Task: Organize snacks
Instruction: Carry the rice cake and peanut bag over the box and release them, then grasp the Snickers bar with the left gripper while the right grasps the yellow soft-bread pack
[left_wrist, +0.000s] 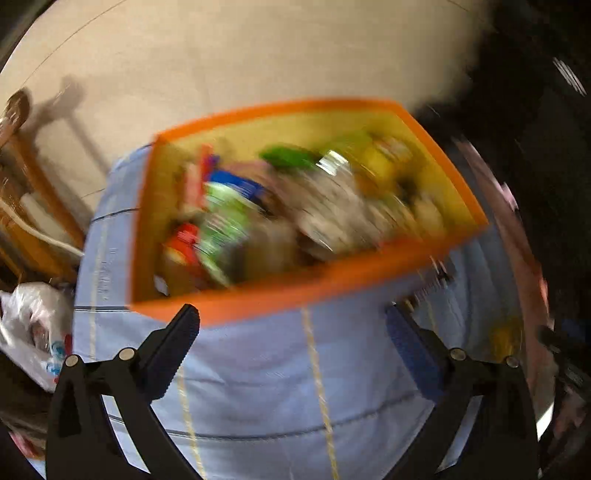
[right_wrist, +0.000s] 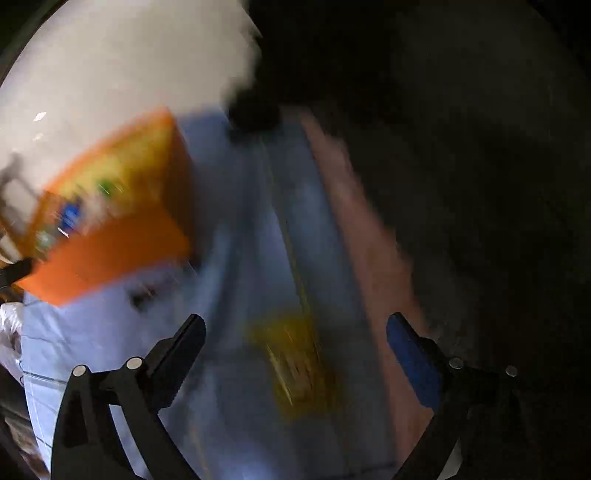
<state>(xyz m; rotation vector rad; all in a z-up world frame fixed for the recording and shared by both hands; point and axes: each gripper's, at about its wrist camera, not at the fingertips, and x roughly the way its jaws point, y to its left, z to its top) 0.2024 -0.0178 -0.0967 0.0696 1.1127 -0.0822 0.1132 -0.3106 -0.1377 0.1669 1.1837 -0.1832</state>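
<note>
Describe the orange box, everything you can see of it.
The orange box is an open-topped rectangular bin with orange outer walls and rim and a yellowish inside. It looks like stiff plastic or card; blur hides which. It sits upright on the light blue cloth, crammed with blurred snack packets. Neither gripper touches it.
</note>
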